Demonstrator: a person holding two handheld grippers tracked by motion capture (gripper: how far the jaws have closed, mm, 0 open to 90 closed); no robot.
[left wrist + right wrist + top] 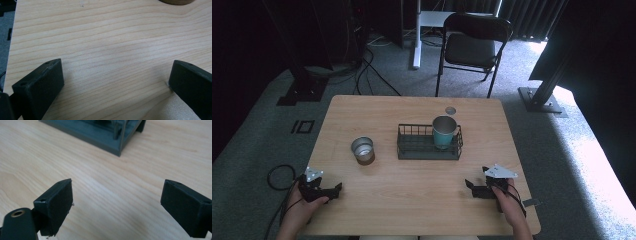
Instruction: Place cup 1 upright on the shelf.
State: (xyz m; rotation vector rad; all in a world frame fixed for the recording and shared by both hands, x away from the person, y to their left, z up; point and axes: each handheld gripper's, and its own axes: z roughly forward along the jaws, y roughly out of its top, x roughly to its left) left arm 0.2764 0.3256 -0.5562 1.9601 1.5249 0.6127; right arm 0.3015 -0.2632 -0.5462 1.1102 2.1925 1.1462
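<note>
1. I see a pale wood table with fine streaked grain.
2. The wire basket at my 12 o'clock is dark grey.
3. The cup in it is teal with a silvery rim.
4. The smaller cup at 11 o'clock is silver above, brown below.
5. Both grippers' fingers are matt black.
6. The carpet is speckled grey.

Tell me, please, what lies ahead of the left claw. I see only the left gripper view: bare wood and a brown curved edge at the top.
Observer: That edge belongs to a small silver metal cup with a brown base, standing upright on the light wooden table.
Operator: Is anything beside it?
Observer: Yes, a dark wire rectangular basket stands apart from it, toward the right claw.
Operator: Is the basket empty?
Observer: No, a teal tumbler with a metal rim stands upright in its right end.
</note>
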